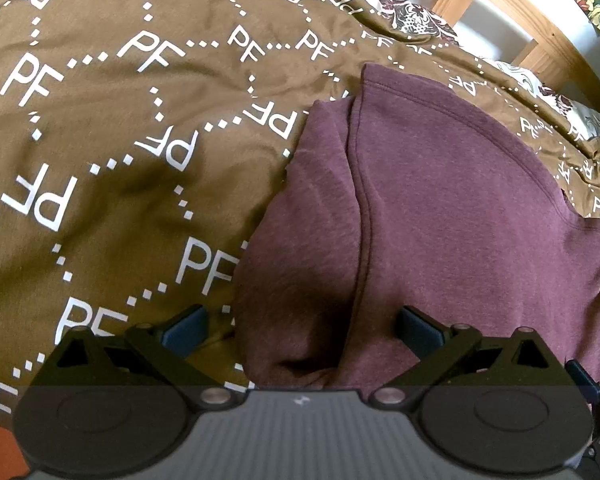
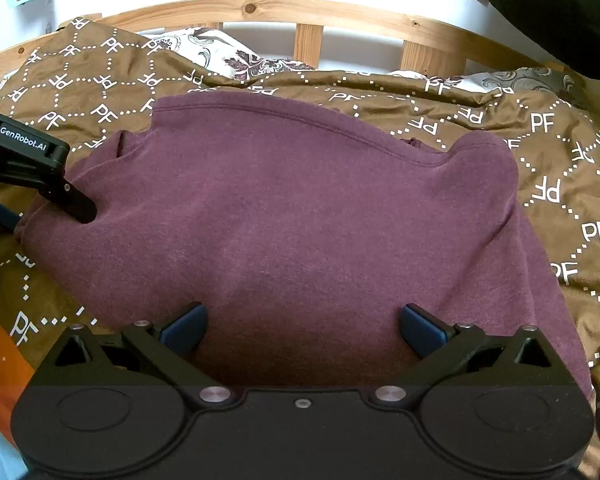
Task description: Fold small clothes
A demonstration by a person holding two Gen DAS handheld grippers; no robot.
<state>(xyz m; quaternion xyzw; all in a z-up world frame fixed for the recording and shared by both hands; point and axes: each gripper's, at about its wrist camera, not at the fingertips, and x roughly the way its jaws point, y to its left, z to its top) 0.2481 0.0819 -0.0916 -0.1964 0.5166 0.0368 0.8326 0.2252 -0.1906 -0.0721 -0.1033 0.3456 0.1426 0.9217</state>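
The maroon garment [image 2: 292, 208] lies on the bed, spread over the brown printed bedspread [image 1: 100, 128] toward the headboard edge, already doubled over itself, with a stitched fold line running down it in the left wrist view and a hem seam along its far side. Your right hand-held gripper [image 2: 302, 330] sits low over the near edge of the cloth with its blue pads [image 2: 184, 328] spread wide and nothing between them. Your left hand-held gripper [image 1: 302, 330] is equally wide, straddling the garment's left edge, one pad over the bedspread and the other over the fabric; from the right wrist view its finger appears to press on that edge. You seem to be between folds, judging by the tidy layers. The next move likely calls for closing both on the near edge through all the layers, then carrying it evenly toward the wooden headboard [image 2: 308, 12] so the stack does not skew.
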